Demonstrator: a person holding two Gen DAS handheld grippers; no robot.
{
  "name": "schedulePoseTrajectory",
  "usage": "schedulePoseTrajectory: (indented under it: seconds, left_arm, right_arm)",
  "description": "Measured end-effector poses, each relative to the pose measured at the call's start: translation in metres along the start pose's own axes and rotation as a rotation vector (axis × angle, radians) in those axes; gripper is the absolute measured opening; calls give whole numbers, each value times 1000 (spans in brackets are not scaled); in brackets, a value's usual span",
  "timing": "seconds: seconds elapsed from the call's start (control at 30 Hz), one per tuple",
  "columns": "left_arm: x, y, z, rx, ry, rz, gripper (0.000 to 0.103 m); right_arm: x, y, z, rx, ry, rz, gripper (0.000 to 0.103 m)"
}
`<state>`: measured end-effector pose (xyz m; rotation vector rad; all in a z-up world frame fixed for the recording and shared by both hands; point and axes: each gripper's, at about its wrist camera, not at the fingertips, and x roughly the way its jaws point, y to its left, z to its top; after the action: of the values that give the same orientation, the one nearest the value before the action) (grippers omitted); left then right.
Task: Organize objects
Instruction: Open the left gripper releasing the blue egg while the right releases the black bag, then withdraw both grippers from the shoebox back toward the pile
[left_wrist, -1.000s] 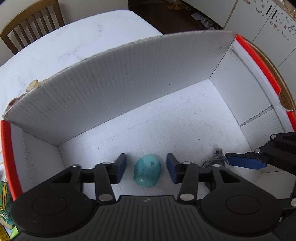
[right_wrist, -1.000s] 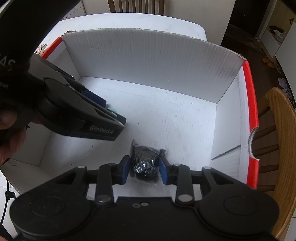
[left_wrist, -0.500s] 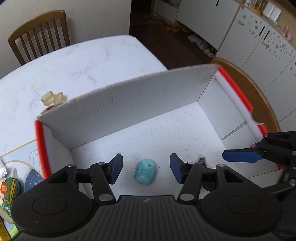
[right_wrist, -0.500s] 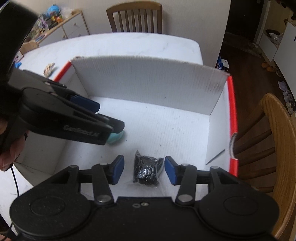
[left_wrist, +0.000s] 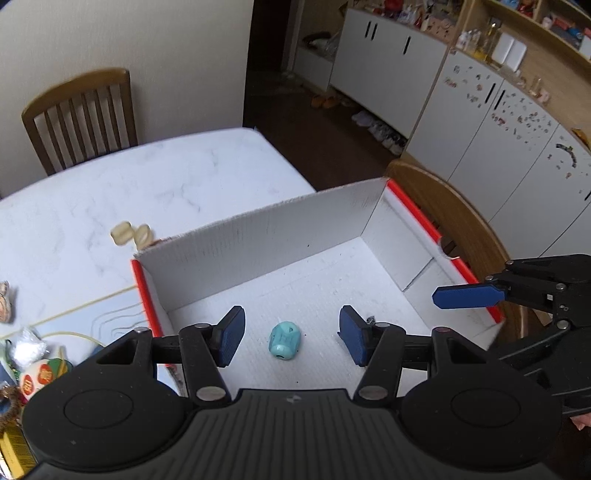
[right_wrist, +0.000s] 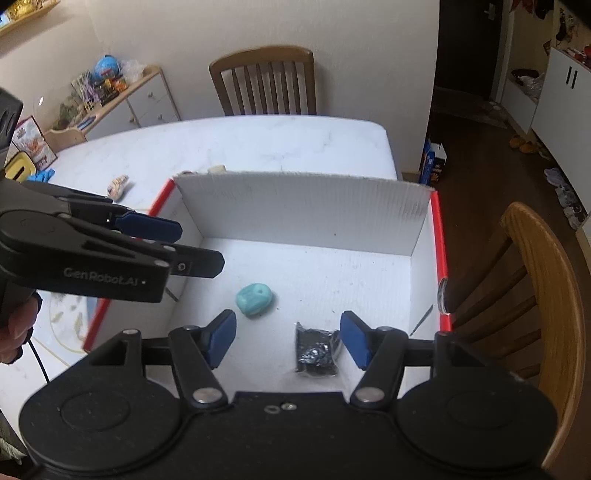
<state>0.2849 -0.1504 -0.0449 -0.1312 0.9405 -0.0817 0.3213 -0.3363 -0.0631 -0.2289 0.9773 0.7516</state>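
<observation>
White marble table (left_wrist: 92, 192) (chairs around); both hand-held grippers opening, empty, over box (right_wrist: 303, 206)

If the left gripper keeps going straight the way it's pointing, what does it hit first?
Likely the teal toy on the box floor. It lies centred between the left gripper's opening jaws, untouched and well below them. Depth is hard to judge, so it could meet bare floor beside it.

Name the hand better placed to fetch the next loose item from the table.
Left, probably: its tongs are opening and empty, nearest the cream pieces beside the box. The right tongs hang over the box's far end.
</observation>
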Motion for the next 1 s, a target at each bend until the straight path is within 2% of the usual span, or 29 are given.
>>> schedulePoseTrajectory:
  seconds: [0.13, 0.2, 0.37, 0.43, 0.6, 0.77, 1.0]
  left_arm:
    - [-24, 2, -5, 15, -43, -25, 59]
    - [-34, 4, -8, 23, -62, -31, 60]
    - [-63, 18, -21, 26, -104, -37, 69]
    - [-73, 27, -26, 7, -111, -42, 75]
    - [-99, 52, -41, -34, -159, -26, 78]
    - [-122, 76, -55, -51, -199, -1, 82]
    - [-143, 120, -74, -131, -194, -18, 84]
  right_arm:
    - [-13, 10, -3, 4, -33, 6, 63]
    - [-18, 15, -5, 14, -49, 10, 74]
    - [-29, 34, -5, 30, -83, 6, 75]
    - [-32, 43, -5, 39, -95, 11, 80]
    - [-38, 72, -6, 25, -133, 17, 86]
    - [-40, 102, -6, 15, -166, 33, 89]
    - [-31, 141, -6, 2, -153, 49, 90]
